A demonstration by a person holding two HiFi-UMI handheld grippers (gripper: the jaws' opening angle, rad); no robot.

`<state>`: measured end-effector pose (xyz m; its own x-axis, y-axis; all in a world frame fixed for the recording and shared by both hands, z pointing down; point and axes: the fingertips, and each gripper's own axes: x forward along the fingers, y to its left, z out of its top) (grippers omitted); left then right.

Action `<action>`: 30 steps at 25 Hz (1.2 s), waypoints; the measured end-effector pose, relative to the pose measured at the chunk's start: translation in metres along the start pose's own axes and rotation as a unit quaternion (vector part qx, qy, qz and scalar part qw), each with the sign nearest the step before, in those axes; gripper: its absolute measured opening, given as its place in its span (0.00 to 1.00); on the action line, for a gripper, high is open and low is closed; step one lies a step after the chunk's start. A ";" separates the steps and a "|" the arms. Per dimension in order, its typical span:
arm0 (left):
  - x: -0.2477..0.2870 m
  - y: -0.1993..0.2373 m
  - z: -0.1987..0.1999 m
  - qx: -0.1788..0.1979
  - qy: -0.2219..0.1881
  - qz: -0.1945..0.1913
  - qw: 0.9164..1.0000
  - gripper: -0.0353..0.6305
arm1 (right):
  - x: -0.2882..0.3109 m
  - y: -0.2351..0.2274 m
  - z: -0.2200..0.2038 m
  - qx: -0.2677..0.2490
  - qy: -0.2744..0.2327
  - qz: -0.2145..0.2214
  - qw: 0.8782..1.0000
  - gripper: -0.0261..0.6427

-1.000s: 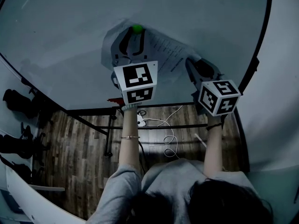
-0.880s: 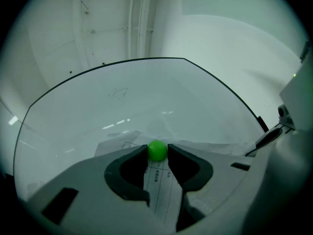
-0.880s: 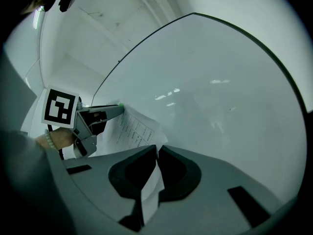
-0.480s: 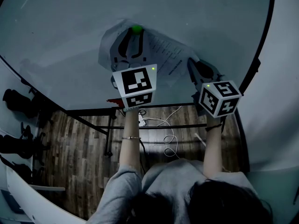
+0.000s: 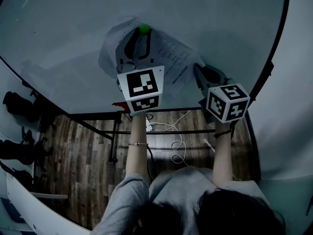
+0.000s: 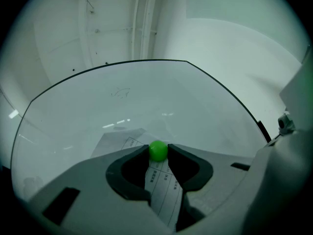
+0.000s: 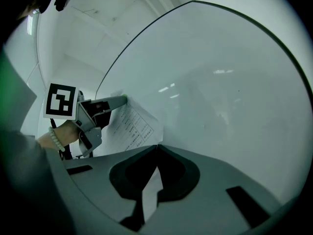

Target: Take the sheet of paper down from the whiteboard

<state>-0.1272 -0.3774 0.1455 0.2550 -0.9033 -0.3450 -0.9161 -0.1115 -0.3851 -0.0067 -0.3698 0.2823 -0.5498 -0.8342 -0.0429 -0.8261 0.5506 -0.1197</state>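
paper sheet [image 5: 171, 55] askew, long axis diagonal

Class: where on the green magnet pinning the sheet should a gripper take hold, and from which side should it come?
Probably grip the green magnet across its round sides, coming from below over the sheet of paper. It is a small ball standing proud of the whiteboard; the left gripper grips it so.

R hand-held gripper [image 7: 156, 147] on paper [image 7: 131, 126] corner
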 end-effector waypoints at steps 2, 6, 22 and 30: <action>0.000 0.000 0.000 -0.003 0.000 0.000 1.000 0.24 | 0.001 0.002 -0.003 -0.001 0.007 0.003 1.000 0.04; -0.001 0.000 0.001 -0.008 -0.003 0.000 1.000 0.24 | 0.003 0.006 -0.008 -0.001 0.020 0.010 1.000 0.04; 0.000 0.003 -0.001 -0.013 -0.003 0.003 1.000 0.24 | 0.000 0.005 -0.015 0.004 0.027 0.012 1.000 0.04; 0.001 0.002 -0.002 -0.011 -0.005 0.008 1.000 0.24 | -0.005 0.001 -0.011 0.007 0.020 0.007 1.000 0.04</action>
<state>-0.1293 -0.3793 0.1458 0.2440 -0.9009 -0.3590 -0.9266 -0.1073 -0.3603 -0.0059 -0.3651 0.2931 -0.5653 -0.8249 -0.0058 -0.8171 0.5609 -0.1330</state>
